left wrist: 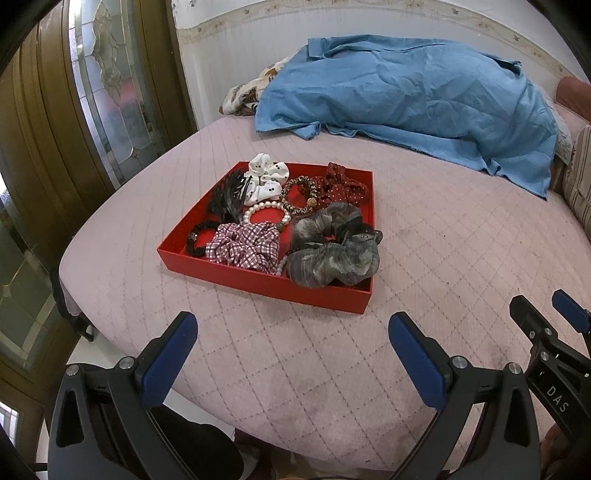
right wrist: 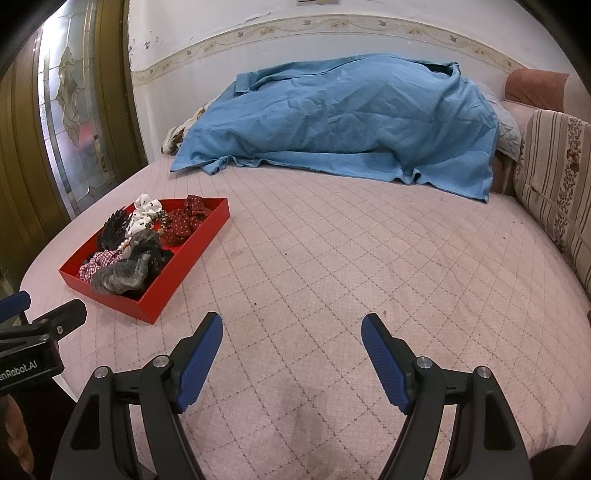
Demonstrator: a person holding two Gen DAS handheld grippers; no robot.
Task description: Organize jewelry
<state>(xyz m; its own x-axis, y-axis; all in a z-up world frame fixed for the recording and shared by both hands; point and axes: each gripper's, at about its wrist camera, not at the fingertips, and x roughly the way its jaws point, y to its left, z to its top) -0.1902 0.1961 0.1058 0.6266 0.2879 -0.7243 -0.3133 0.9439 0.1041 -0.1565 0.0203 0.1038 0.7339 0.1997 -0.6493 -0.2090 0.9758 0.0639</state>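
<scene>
Through the left wrist camera I see my left gripper (left wrist: 291, 332) spread wide with nothing between its blue pads, hovering over the near edge of a bed (left wrist: 443, 258) covered in a pink quilted cover with a diamond stitch pattern. Just beyond sits a red tray (left wrist: 258, 282) full of hair accessories: a grey scrunchie (left wrist: 328, 258) at its near right, a checked scrunchie (left wrist: 243, 247) to its left, a pearl bracelet (left wrist: 264, 210) behind, a white dotted scrunchie (left wrist: 267, 177) at the far side. A blue cloth (left wrist: 406, 96) lies crumpled along the far wall. A glazed wooden door (left wrist: 103, 92) stands to the left.

Through the right wrist camera my right gripper (right wrist: 291, 336) is also open and empty, above bare quilt. The tray (right wrist: 184, 266) lies to the left, well apart. A striped floral cushion (right wrist: 554, 177) leans at the far right, and a patterned border (right wrist: 295, 26) runs along the white wall.
</scene>
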